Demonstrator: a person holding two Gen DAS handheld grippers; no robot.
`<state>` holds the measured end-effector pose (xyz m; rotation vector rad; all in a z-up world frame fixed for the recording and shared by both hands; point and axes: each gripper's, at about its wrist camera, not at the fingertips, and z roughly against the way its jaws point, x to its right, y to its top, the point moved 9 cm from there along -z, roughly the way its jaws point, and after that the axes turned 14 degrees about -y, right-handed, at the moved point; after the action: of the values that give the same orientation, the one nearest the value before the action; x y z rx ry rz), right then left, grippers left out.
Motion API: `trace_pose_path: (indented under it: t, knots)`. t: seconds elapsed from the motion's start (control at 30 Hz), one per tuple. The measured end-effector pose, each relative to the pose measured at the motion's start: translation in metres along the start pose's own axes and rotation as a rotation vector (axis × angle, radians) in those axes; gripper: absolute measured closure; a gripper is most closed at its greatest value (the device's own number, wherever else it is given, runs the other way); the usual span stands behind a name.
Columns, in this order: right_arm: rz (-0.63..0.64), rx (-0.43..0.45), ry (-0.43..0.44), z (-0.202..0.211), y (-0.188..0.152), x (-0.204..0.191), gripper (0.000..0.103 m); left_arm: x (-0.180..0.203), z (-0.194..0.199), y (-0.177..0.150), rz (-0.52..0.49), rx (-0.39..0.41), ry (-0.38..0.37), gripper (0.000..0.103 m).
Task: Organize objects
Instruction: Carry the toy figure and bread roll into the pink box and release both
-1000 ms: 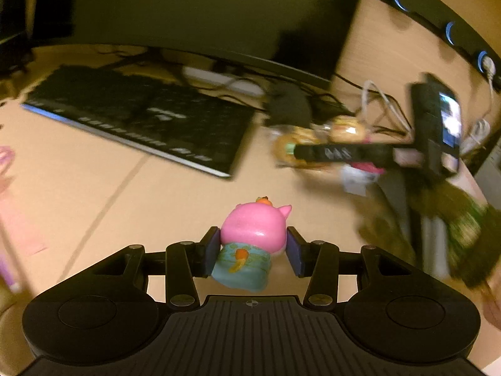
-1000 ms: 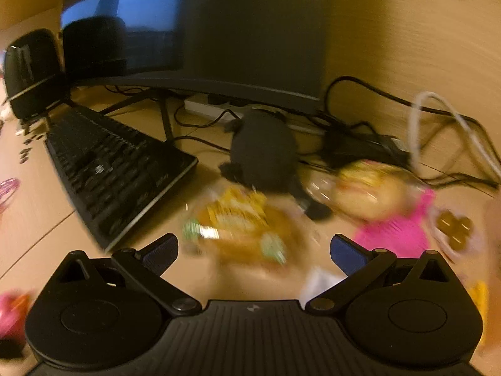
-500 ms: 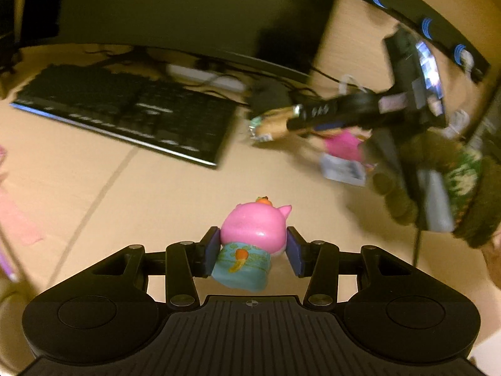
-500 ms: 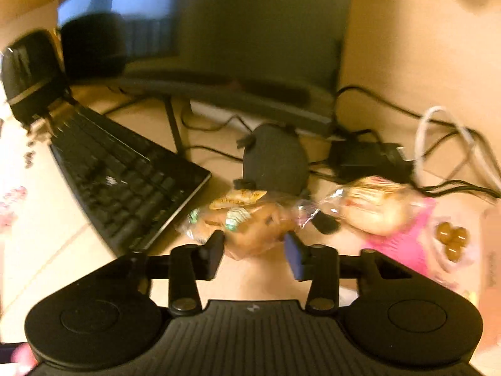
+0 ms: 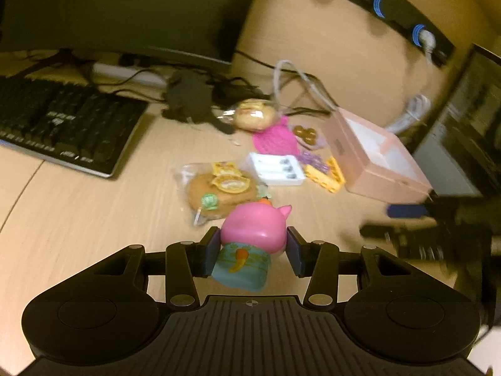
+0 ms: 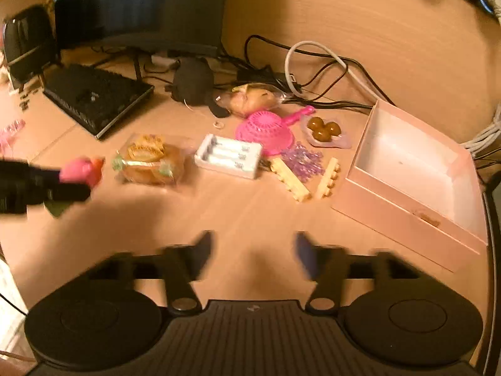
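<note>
My left gripper [image 5: 253, 250] is shut on a pink pig toy [image 5: 255, 227] with a teal base, held above the desk. It also shows at the left edge of the right wrist view, where the pig toy [image 6: 81, 169] is blurred. A wrapped bread bag [image 6: 150, 163] lies on the desk just beyond the toy. My right gripper [image 6: 253, 247] hangs over bare desk, its jaws opening with nothing between them. An open pink box [image 6: 391, 213] stands at the right. In the left wrist view the right gripper [image 5: 407, 219] is a dark blur at the right.
Between bag and box lie a white battery case [image 6: 228, 156], a pink strainer [image 6: 266, 128], yellow bricks [image 6: 291, 178], purple beads [image 6: 302, 159], brown balls [image 6: 322, 128] and a second wrapped bun [image 6: 250, 100]. A keyboard [image 6: 94, 100], a black lump [image 6: 192, 81], cables and a monitor stand behind.
Half a second ago my right gripper was shut on the bread bag; now the bag lies on the desk and the gripper has drawn back, its jaws wider. The left gripper swung right, still holding the toy.
</note>
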<state>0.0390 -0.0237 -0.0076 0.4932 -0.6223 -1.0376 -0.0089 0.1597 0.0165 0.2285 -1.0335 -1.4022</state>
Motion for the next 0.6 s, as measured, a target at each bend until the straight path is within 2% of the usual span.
trace_pose_path:
  t: [0.1, 0.23, 0.27, 0.33, 0.4, 0.47, 0.5, 0.53, 0.57, 0.6]
  knots:
    - [0.089, 0.027, 0.066, -0.006, 0.007, -0.024, 0.033, -0.008, 0.013, 0.001, -0.009, 0.021, 0.063, 0.054]
    - [0.274, 0.153, 0.161, -0.012, 0.039, -0.079, 0.006, -0.035, 0.042, -0.004, 0.062, 0.048, 0.151, 0.054]
    - [0.33, 0.178, 0.188, -0.016, 0.046, -0.094, 0.004, -0.043, 0.05, -0.005, 0.073, 0.055, 0.179, 0.054]
    - [0.469, 0.209, 0.207, -0.029, 0.055, -0.123, 0.004, -0.058, 0.068, -0.009, 0.116, 0.067, 0.217, 0.054]
    - [0.586, 0.239, 0.185, -0.048, 0.062, -0.142, 0.004, -0.069, 0.084, -0.014, 0.134, 0.075, 0.242, 0.054]
    - [0.599, 0.222, 0.178, -0.069, 0.075, -0.154, 0.004, -0.08, 0.096, -0.017, 0.147, 0.083, 0.277, 0.054]
    - [0.564, 0.189, 0.192, -0.078, 0.083, -0.157, 0.005, -0.086, 0.102, -0.019, 0.167, 0.09, 0.288, 0.054]
    - [0.515, 0.149, 0.209, -0.086, 0.091, -0.16, 0.014, -0.09, 0.106, -0.021, 0.187, 0.096, 0.291, 0.054]
    - [0.464, 0.104, 0.229, -0.092, 0.097, -0.162, 0.038, -0.094, 0.109, -0.021, 0.201, 0.101, 0.29, 0.054]
    - [0.395, 0.05, 0.259, -0.097, 0.102, -0.161, 0.044, -0.096, 0.111, -0.021, 0.203, 0.102, 0.287, 0.054]
